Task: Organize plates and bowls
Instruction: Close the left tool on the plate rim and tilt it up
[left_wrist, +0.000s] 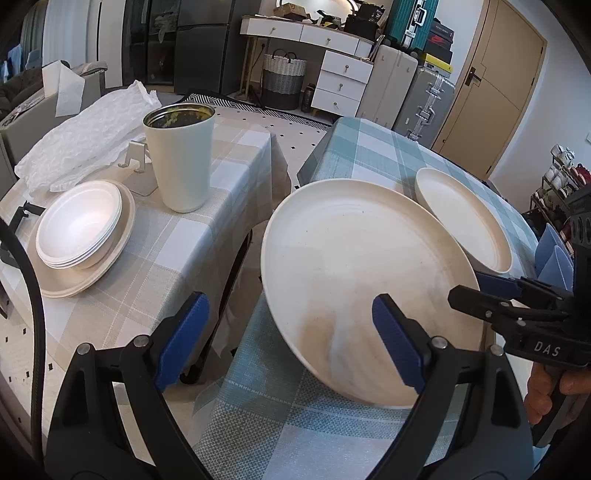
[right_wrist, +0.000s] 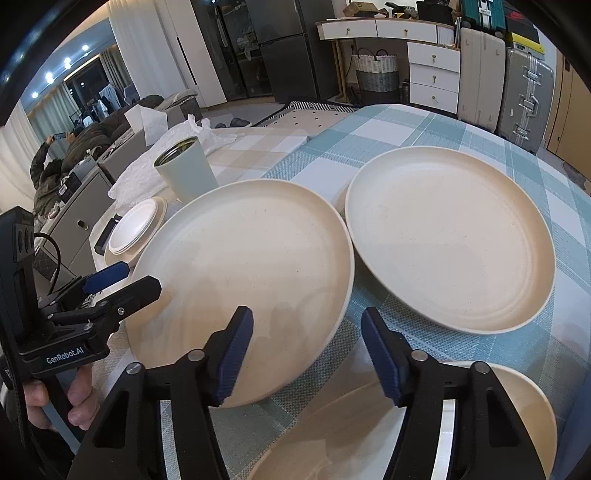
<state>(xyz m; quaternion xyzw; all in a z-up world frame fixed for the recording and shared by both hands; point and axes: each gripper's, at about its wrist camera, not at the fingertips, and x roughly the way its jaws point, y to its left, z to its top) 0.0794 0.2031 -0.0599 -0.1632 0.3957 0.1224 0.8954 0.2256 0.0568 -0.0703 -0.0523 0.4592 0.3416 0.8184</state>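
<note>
On the table (right_wrist: 424, 147) with the blue-checked cloth lie three cream plates: a near plate (right_wrist: 243, 280) at the cloth's left edge, a far plate (right_wrist: 450, 240) just beside it, and a third plate (right_wrist: 524, 398) at the bottom of the right wrist view. The left tongs (left_wrist: 291, 328) stand spread, one finger over the near plate's rim, pinching nothing. The right tongs (right_wrist: 306, 354) are half spread astride that plate's edge, their pads not pressing it. On the beige-clothed table (left_wrist: 177, 258) stacked bowls (left_wrist: 79, 225) sit on a plate beside a tall cup (left_wrist: 183, 162).
</note>
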